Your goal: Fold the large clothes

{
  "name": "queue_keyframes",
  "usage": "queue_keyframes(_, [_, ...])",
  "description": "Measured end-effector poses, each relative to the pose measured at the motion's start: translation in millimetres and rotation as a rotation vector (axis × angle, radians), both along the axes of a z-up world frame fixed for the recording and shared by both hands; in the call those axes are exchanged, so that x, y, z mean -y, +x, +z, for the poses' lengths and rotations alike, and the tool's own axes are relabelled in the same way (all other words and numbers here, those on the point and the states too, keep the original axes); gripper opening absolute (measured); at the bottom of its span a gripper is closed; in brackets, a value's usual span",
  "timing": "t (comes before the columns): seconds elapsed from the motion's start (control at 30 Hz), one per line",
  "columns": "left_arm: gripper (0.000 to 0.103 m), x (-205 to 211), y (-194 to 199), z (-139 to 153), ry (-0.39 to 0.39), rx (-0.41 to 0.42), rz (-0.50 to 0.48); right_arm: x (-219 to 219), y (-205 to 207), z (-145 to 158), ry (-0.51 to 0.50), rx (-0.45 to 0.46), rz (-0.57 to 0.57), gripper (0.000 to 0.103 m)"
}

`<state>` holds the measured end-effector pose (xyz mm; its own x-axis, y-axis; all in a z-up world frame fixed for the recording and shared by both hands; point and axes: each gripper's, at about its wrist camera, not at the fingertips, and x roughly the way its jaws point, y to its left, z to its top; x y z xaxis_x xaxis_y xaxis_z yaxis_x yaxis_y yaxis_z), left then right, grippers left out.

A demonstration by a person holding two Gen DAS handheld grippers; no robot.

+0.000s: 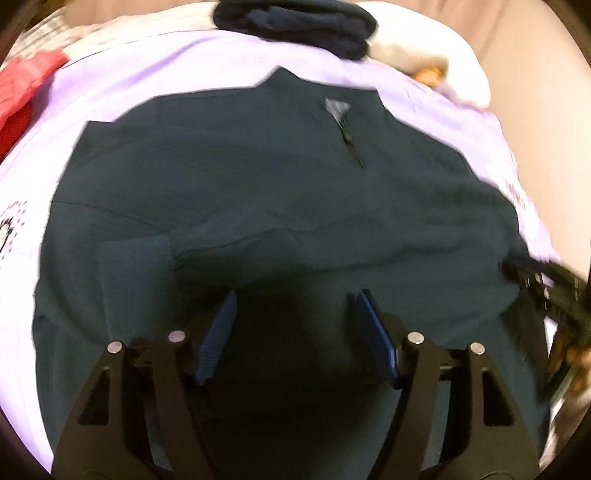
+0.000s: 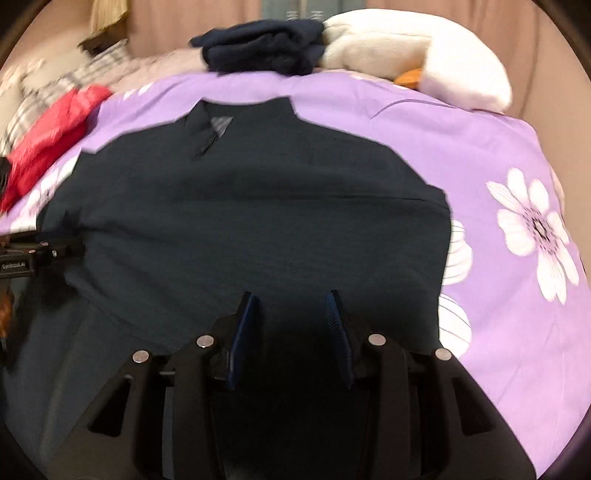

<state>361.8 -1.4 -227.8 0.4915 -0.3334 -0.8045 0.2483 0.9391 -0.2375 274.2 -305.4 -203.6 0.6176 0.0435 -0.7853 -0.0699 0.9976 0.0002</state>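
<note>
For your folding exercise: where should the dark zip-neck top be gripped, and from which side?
Grip the dark zip-neck top at its near hem, coming from the hem side: it lies flat, collar far, and both open grippers, left and right, hover there.

- Looking like a bedroom in a home
- Showing a bed under a purple bedspread [image 2: 424, 125] printed with big white flowers
- Lying about on it: a dark zip-neck garment [image 2: 240, 221], a red garment [image 2: 48, 136], a folded navy pile [image 2: 262, 46]
- Resting at the far end: a white plush toy [image 2: 424, 48], a checked pillow [image 2: 77, 85]
- Hanging behind: pinkish curtains [image 2: 177, 22]
</note>
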Motion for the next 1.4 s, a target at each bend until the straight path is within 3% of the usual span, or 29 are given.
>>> queue_keyframes(0.07, [0.073, 4, -4, 11, 0.008, 0.048, 0.004, -10, -3, 14, 0.032, 0.046, 0.017, 0.043])
queue_keyframes(0.1, [0.079, 7, -6, 14, 0.015, 0.072, 0.005, -18, -4, 18, 0.020, 0.067, 0.029, 0.044])
queue_keyframes(0.17, [0.081, 15, -9, 15, 0.033, 0.090, -0.004, -30, -3, 20, -0.004, 0.089, 0.049, 0.044])
queue_keyframes(0.3, [0.082, 27, -1, -14, 0.129, 0.011, -0.027, -45, 9, -4, -0.058, 0.009, 0.048, 0.044])
queue_keyframes(0.43, [0.082, 24, -1, -14, 0.137, 0.012, -0.046, -41, 5, -11, -0.098, 0.018, 0.041, 0.052])
queue_keyframes(0.67, [0.081, -12, -21, 0, 0.099, 0.033, 0.005, 10, -16, 6, -0.101, 0.024, -0.139, 0.054])
queue_keyframes(0.73, [0.081, -29, -29, 2, 0.164, 0.035, 0.086, 27, -27, 13, -0.083, 0.019, -0.213, 0.054])
queue_keyframes(0.8, [0.081, -48, -39, 8, 0.130, 0.021, 0.131, 35, -43, 23, -0.050, 0.033, -0.241, 0.055])
queue_keyframes(0.9, [0.083, -66, -68, 20, 0.037, 0.021, 0.142, 24, -71, 36, 0.003, 0.050, -0.195, 0.056])
queue_keyframes(1.07, [0.089, -57, -141, 28, 0.019, 0.051, 0.060, -38, -118, 32, 0.040, -0.002, -0.013, 0.061])
queue_keyframes(1.2, [0.089, -44, -182, 21, 0.105, 0.068, 0.024, -84, -145, 21, 0.033, -0.031, 0.079, 0.061])
queue_keyframes(1.4, [0.089, -32, -215, -11, 0.237, 0.021, -0.022, -125, -170, -2, -0.032, -0.061, 0.137, 0.061])
